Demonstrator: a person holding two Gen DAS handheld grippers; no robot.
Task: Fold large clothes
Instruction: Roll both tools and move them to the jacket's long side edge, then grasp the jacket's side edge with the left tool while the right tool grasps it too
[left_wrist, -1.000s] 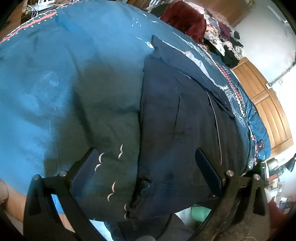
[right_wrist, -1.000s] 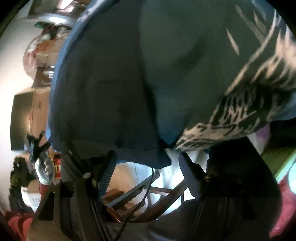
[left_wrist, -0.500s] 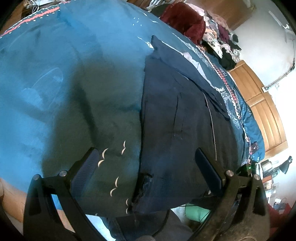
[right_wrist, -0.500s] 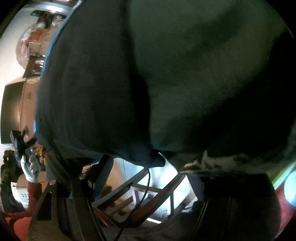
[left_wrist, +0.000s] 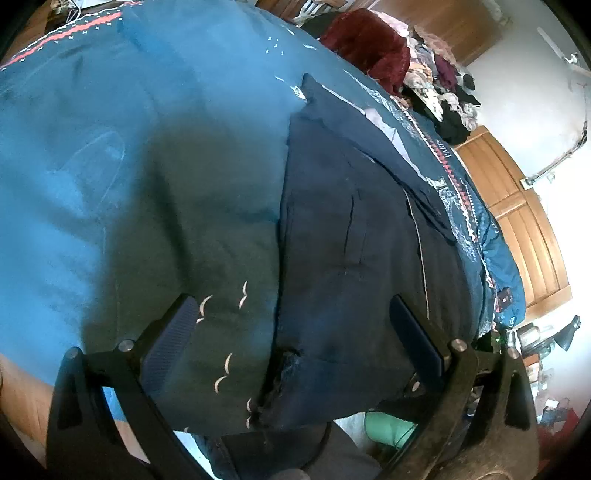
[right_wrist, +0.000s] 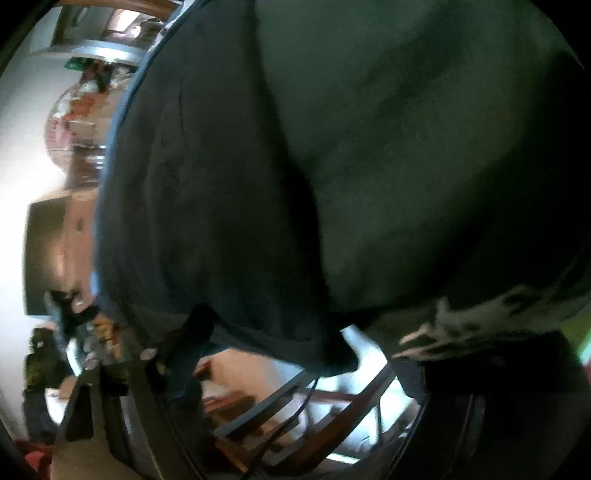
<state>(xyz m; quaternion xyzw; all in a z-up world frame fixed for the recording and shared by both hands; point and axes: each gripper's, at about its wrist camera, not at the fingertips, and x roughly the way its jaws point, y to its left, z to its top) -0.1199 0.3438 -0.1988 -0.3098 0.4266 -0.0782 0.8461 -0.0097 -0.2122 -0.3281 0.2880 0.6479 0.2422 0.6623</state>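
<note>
Navy trousers (left_wrist: 354, 266) matte, flat, frayed corner | teal bedspread (left_wrist: 110, 147) soft | left gripper (left_wrist: 295, 343) apart | right gripper (right_wrist: 299, 354) apart

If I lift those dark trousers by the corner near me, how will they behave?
The dark trousers would probably sag and drape, since they lie limp and creased on the blue bedspread. They look thick and layered, so likely fairly heavy. The frayed corner may bunch.

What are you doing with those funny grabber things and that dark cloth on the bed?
A person is folding a big dark navy garment that lies spread on a blue bedspread. The left gripper hangs open over the garment's near edge and holds nothing. The right gripper is close to the dark cloth at the bed's edge, open too, with the cloth just above its fingers. Nothing is pinched yet. A pile of other clothes waits at the far side.
</note>
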